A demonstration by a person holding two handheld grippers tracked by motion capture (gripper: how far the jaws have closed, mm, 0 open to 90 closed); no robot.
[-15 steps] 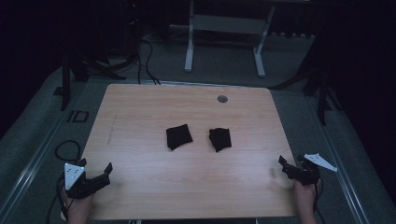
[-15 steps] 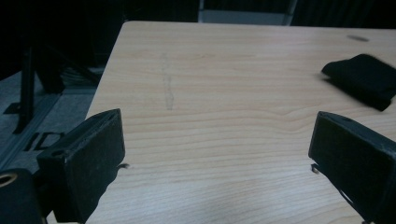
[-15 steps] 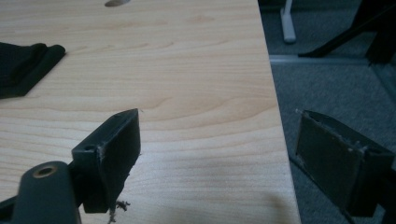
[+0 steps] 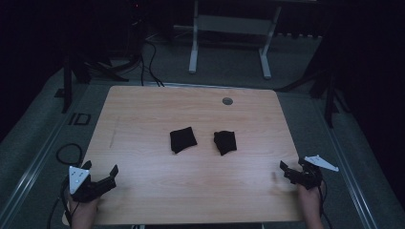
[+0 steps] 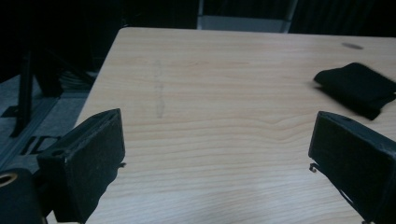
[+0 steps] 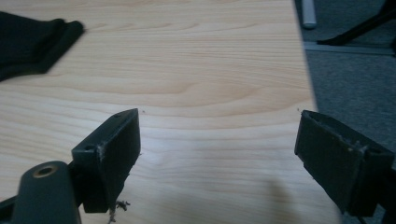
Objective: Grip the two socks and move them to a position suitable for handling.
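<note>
Two small black folded cloths lie mid-table: the left cloth [image 4: 183, 140] and the right cloth [image 4: 225, 141], a short gap between them. My left gripper [image 4: 101, 169] sits low at the table's near left corner, open, with nothing between its jaws. Its own view looks across bare wood at my left gripper [image 5: 217, 156], with the left cloth [image 5: 357, 86] ahead to the right. My right gripper [image 4: 292, 168] rests at the near right edge, also open and holding nothing. In its own view my right gripper [image 6: 219, 149] hovers over wood, a black cloth [image 6: 32, 39] at the upper left.
The wooden table [image 4: 143, 109] has a round grey grommet [image 4: 227, 100] near its far edge. A white metal frame [image 4: 193, 47] stands on the floor behind, and cables [image 4: 148, 62] trail at the back left. The table's right edge [image 6: 306, 70] runs close to my right gripper.
</note>
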